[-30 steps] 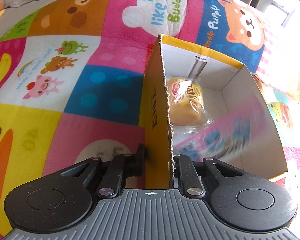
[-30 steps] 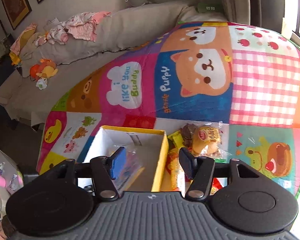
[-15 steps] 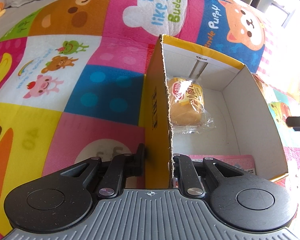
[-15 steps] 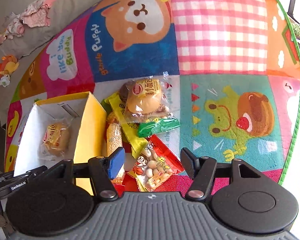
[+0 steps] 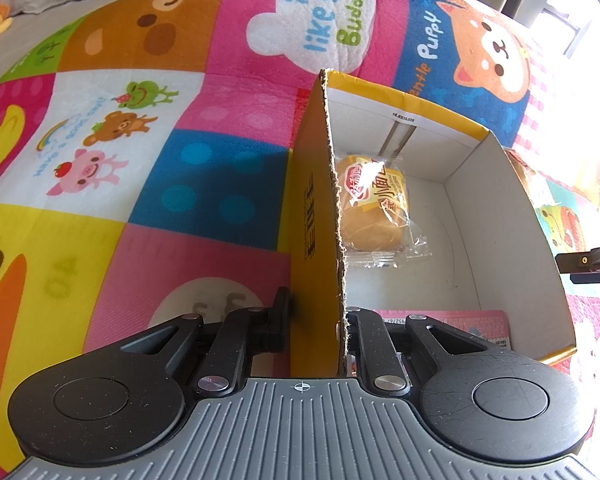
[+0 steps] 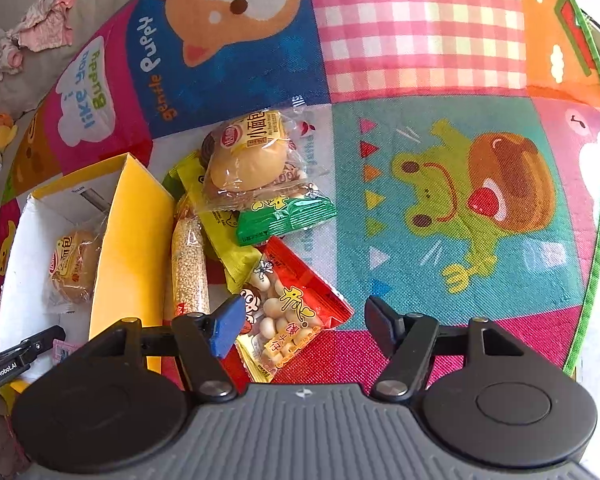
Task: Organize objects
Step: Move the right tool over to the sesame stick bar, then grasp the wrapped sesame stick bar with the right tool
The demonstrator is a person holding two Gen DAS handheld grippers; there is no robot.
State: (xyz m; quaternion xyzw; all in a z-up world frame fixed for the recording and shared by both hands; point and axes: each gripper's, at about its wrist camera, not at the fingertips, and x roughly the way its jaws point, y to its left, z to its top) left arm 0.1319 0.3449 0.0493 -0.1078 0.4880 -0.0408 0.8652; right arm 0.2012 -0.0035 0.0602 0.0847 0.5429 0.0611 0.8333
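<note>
Yellow cardboard box (image 5: 500, 216), white inside, sits open-topped on a colourful cartoon play mat (image 5: 204, 160). Inside it there's a wrapped bun (image 5: 372, 208) against the near-left wall and a pink packet (image 5: 460, 320) lying flat at the near end, can't really read what that one is. The left hand-held gripper (image 5: 316, 320) is clamped shut on the box's left wall, one finger outside and one inside. Just right of the box is the snack pile: another wrapped bun (image 6: 256, 156) on top, a green packet (image 6: 288, 220), a yellow packet (image 6: 224, 236), a long grain bar (image 6: 188, 264) and a red bag of little biscuit balls (image 6: 296, 304). The right hand-held gripper (image 6: 304, 320) hangs right over that red bag, jaws about half open and just been widening, the bag's near end between them but not pinched.
</note>
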